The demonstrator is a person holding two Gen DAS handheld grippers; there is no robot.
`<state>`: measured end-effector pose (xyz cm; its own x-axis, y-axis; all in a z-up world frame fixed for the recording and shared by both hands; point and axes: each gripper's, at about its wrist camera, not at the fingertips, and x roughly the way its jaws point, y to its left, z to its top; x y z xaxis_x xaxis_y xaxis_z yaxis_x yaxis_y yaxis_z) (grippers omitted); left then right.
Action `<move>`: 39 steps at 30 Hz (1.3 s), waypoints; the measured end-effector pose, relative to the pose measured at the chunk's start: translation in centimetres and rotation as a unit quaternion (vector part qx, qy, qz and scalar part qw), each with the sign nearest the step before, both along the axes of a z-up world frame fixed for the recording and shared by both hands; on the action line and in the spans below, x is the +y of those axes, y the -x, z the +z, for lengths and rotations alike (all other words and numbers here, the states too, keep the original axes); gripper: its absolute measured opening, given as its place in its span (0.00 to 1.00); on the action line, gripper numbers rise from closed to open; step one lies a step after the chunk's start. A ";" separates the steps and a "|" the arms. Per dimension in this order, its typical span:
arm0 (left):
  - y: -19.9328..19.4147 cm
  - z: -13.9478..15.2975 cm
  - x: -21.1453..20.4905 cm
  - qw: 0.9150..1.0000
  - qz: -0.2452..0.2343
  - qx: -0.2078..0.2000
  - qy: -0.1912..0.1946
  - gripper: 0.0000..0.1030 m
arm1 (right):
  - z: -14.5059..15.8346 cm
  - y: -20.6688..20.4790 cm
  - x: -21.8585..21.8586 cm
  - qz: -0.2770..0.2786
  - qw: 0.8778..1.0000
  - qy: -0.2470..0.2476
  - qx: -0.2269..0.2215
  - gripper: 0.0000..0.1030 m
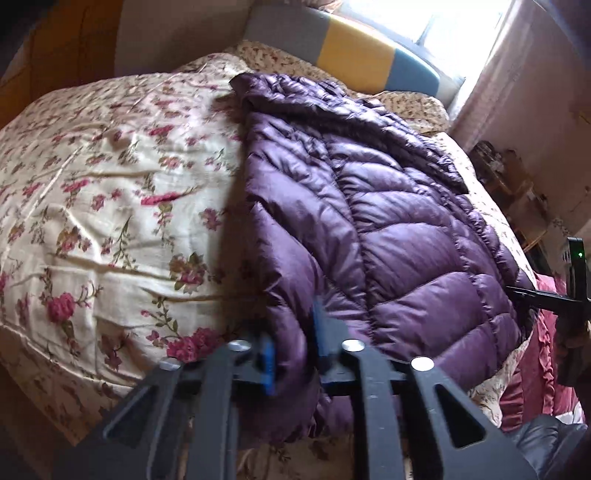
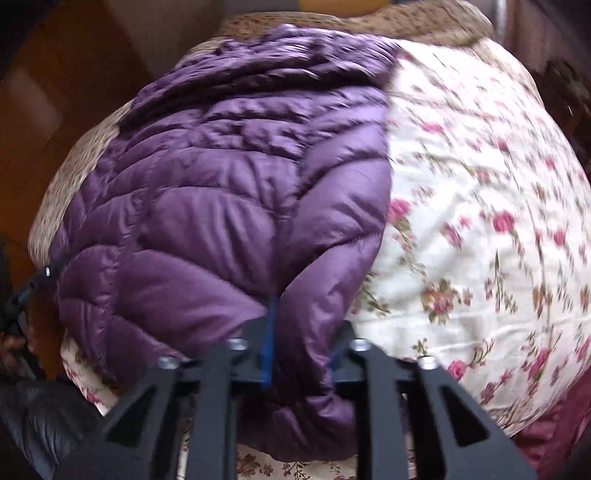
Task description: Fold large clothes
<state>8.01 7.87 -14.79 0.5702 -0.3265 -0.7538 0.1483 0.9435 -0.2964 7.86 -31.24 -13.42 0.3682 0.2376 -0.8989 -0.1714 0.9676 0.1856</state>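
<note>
A purple quilted puffer jacket [image 1: 388, 206] lies lengthwise on the floral bedspread [image 1: 110, 177], folded into a long strip. My left gripper [image 1: 291, 354] is shut on the jacket's near hem at its left corner, blue pads pinching the fabric. In the right wrist view the same jacket [image 2: 221, 192] fills the left half of the bed. My right gripper [image 2: 303, 350] is shut on the hem's other corner. The right gripper also shows at the edge of the left wrist view [image 1: 546, 295].
The bed has a grey, yellow and blue headboard [image 1: 354, 51] under a bright window [image 1: 443, 22]. A cluttered shelf [image 1: 509, 177] stands at the bed's right side. A dark red ruffled cloth [image 1: 539, 354] hangs at the near right corner. Floral bedspread [image 2: 480, 221] lies beside the jacket.
</note>
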 end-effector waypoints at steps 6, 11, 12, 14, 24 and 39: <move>-0.7 3.3 0.2 0.999 -0.022 -0.024 0.037 0.07 | 4.6 -0.7 1.1 0.035 0.998 0.000 -0.052 0.08; -3.2 6.7 0.2 0.996 -0.035 -0.060 0.063 0.07 | 8.5 -2.9 1.3 0.041 0.994 -0.012 -0.099 0.08; -3.8 7.1 0.3 0.995 -0.035 -0.065 0.068 0.07 | 9.0 -3.8 1.5 0.040 0.993 -0.013 -0.107 0.08; -5.7 8.1 0.4 0.994 -0.035 -0.073 0.075 0.07 | 10.0 -5.2 1.5 0.037 0.992 -0.017 -0.119 0.08; -18.4 10.6 0.4 0.993 -0.020 -0.093 0.064 0.05 | 12.2 -16.9 1.0 -0.005 0.987 -0.008 -0.160 0.08; -35.3 7.4 0.3 0.998 0.045 -0.031 0.020 0.05 | 6.2 -34.8 0.2 -0.085 0.992 0.015 -0.095 0.11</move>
<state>43.34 8.14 -7.41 0.6433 -0.3013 -0.7039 0.0826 0.9412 -0.3275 42.64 -30.99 -7.19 0.5642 0.1324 -0.8150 -0.0344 0.9900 0.1371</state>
